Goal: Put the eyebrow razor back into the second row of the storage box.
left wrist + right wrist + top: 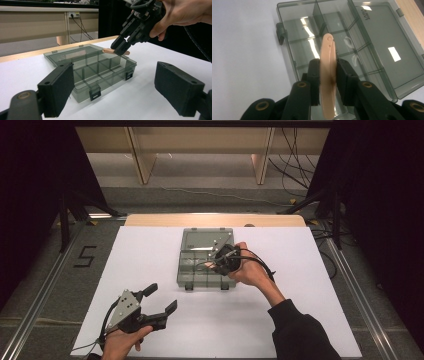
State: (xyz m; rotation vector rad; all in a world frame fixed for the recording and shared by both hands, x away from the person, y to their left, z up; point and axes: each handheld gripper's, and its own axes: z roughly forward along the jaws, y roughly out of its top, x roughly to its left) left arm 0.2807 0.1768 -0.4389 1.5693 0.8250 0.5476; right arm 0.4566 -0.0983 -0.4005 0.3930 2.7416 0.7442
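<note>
Over the middle of the white table (pixel 150 270), the right gripper (pixel 328 75) points down, tilted, into the open smoky-grey plastic organiser box (pixel 372 52), its jaws clamped on a flat, peach-coloured oblong piece (pixel 328 62) with a small hole at its rounded tip. Raised lettering on the box lid is too small to read. Near the table's front left corner, the left gripper (pixel 160 302) rests low, its padded jaws apart with nothing between them.

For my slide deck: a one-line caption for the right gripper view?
Right tongs clamp a flat beige plastic piece over the open, smoky-grey transparent compartment box.
</note>
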